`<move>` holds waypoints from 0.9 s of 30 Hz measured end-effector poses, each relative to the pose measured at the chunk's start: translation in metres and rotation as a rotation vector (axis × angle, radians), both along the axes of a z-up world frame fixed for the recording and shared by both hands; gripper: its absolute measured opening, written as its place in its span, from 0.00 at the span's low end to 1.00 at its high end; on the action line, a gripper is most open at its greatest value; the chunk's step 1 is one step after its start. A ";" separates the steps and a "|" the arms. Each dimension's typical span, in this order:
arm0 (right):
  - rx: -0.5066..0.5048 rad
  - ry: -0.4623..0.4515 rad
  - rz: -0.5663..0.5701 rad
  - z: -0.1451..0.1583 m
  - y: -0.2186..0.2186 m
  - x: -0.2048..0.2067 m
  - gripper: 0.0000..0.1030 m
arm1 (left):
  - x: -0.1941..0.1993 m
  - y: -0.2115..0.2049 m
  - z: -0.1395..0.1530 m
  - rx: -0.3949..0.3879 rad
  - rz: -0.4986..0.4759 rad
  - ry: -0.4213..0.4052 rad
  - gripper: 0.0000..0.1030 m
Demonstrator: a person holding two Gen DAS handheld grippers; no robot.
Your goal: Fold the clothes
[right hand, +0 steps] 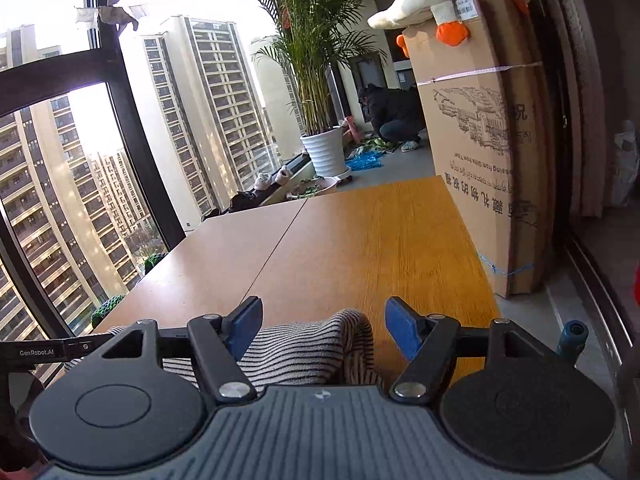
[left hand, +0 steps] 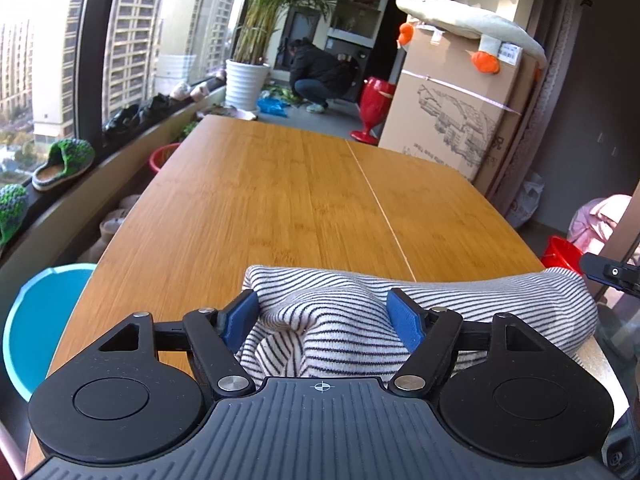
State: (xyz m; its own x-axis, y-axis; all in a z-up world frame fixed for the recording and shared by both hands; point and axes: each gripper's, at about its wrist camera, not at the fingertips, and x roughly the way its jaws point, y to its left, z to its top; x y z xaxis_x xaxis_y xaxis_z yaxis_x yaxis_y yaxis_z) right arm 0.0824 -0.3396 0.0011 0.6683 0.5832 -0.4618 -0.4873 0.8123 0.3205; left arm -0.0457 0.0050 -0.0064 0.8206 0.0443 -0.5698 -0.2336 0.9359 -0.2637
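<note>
**Striped garment bundled at the near tabletop edge**

The white knit garment with thin dark stripes (left hand: 420, 312) lies bunched at the near edge of the wooden tabletop (left hand: 280, 200), its long axis running left to right across that edge. The left gripper (left hand: 322, 314) has its blue-padded fingers (left hand: 402, 316) apart, with a raised fold of the fabric between them. The right gripper (right hand: 322, 320) likewise has its fingers (right hand: 400, 324) apart; the garment's right-hand end (right hand: 304, 348) lies between them, nearer the left pad.

The tabletop carries a lengthwise seam. Beyond its far end stand a potted palm in a white ribbed planter (left hand: 246, 80) and a tall printed cardboard box (left hand: 456, 108) on the right. Full-height windows run along the left.
</note>
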 end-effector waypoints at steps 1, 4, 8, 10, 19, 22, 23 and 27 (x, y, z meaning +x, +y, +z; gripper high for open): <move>0.018 0.047 0.002 -0.006 -0.002 0.005 0.67 | 0.000 0.002 0.000 -0.014 0.000 0.001 0.76; 0.071 0.162 0.030 -0.020 -0.003 0.013 0.66 | -0.001 0.011 0.001 -0.083 -0.004 0.002 0.77; 0.044 0.170 0.076 -0.021 0.003 0.013 0.63 | 0.004 0.028 0.000 -0.148 -0.032 0.014 0.79; 0.018 0.153 0.095 -0.020 0.006 0.014 0.62 | 0.010 0.032 -0.006 -0.192 -0.074 0.035 0.76; -0.038 0.083 0.145 -0.015 0.037 0.050 0.44 | 0.059 0.059 -0.031 -0.454 -0.147 0.070 0.67; -0.053 0.034 0.128 -0.008 0.055 0.081 0.40 | 0.090 0.073 -0.027 -0.460 -0.136 0.050 0.63; -0.051 0.019 0.123 -0.005 0.060 0.090 0.39 | 0.100 0.078 -0.023 -0.453 -0.130 0.038 0.58; -0.013 -0.027 0.106 0.010 0.068 0.116 0.38 | 0.126 0.090 -0.005 -0.379 -0.117 -0.028 0.53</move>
